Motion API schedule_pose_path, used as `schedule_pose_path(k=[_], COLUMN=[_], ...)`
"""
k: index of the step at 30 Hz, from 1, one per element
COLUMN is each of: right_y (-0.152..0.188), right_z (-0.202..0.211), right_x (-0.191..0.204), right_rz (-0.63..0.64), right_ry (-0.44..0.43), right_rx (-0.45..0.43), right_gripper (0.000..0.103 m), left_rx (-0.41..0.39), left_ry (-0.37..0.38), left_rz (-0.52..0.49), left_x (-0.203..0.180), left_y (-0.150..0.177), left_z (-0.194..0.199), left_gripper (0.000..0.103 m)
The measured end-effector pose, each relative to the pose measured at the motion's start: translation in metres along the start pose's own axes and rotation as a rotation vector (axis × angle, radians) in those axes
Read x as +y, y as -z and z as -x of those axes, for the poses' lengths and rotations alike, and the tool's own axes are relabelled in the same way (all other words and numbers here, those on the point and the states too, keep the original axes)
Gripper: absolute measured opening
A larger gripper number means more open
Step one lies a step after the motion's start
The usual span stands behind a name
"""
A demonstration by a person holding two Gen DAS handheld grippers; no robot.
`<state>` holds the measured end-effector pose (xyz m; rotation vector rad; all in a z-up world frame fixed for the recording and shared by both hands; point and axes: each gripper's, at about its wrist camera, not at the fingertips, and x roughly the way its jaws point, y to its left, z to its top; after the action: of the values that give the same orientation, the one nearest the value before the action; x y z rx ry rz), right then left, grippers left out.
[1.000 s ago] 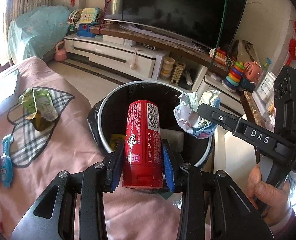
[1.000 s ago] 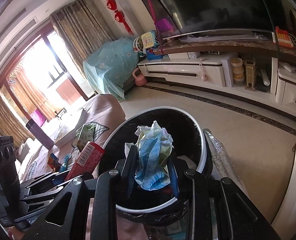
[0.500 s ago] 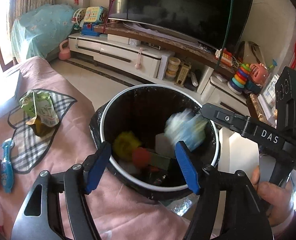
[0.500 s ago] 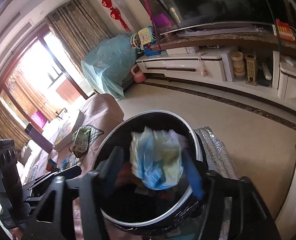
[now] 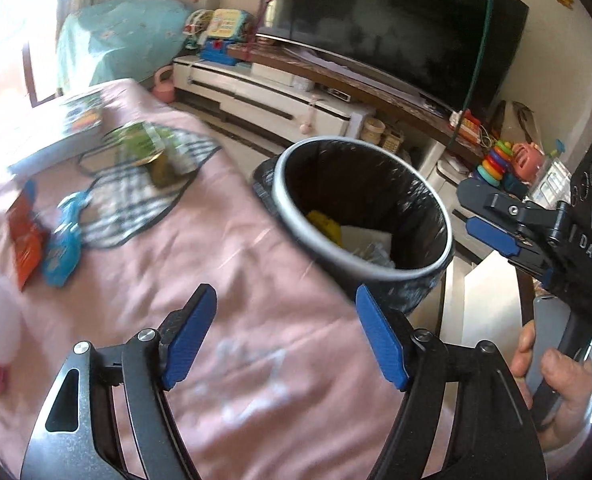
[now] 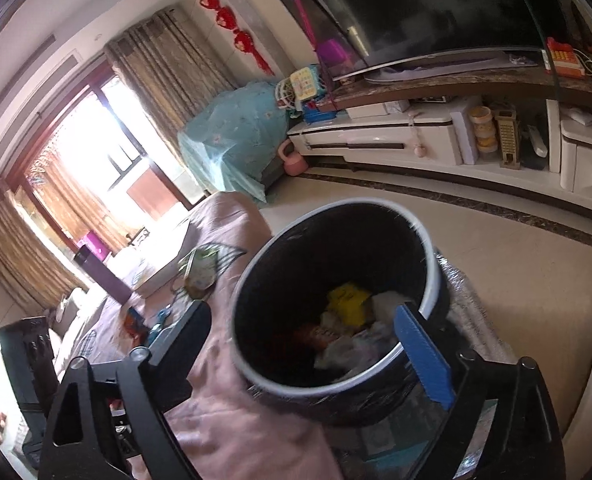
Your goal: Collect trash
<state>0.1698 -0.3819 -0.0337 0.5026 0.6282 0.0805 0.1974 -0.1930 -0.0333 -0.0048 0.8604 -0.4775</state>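
Left wrist view, we note left gripper (image 5: 284, 336) spread wide and empty over pink cloth (image 5: 216, 280), right gripper (image 6: 315, 352) likewise agape, empty, above lined bin (image 6: 427, 280), trash inside.

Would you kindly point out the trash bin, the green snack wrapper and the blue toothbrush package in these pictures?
trash bin (image 5: 292, 216): left wrist view, on the grey rim's near-left edge.
green snack wrapper (image 5: 144, 144): left wrist view, on the wrapper's middle.
blue toothbrush package (image 5: 62, 246): left wrist view, on the middle of the pack.

Television (image 5: 395, 28); book (image 5: 56, 136) — pink bedcover (image 5: 236, 320)
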Motion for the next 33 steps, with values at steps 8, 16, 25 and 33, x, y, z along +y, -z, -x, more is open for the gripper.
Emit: schedule_pose_path(k=[8,16,25,33], right_y=[0.033,0.063,0.093,0.109], right_z=[0.003,-0.005,-0.03,-0.053], right_x=[0.042,0.082,0.13,0.157], right_rz=[0.05,0.094,0.21,0.268], right_ry=[-0.061,-0.109,-0.161,-0.169], right_rx=[0.007,0.013,0.116,0.186], right_gripper=[0.096,0.097,0.097,0.096], left_rx=[-0.027,-0.063,-0.072,-0.068], left_ry=[-0.06,-0.131,-0.229,-0.276], left_rz=[0.062,0.147,0.256,0.356], left_x=[0.04,0.083,0.135,0.175], left_y=[0.037,0.067,0.095,0.111], left_z=[0.039,0.075,0.1,0.112], left_gripper=[0.074,0.074,0.075,0.075])
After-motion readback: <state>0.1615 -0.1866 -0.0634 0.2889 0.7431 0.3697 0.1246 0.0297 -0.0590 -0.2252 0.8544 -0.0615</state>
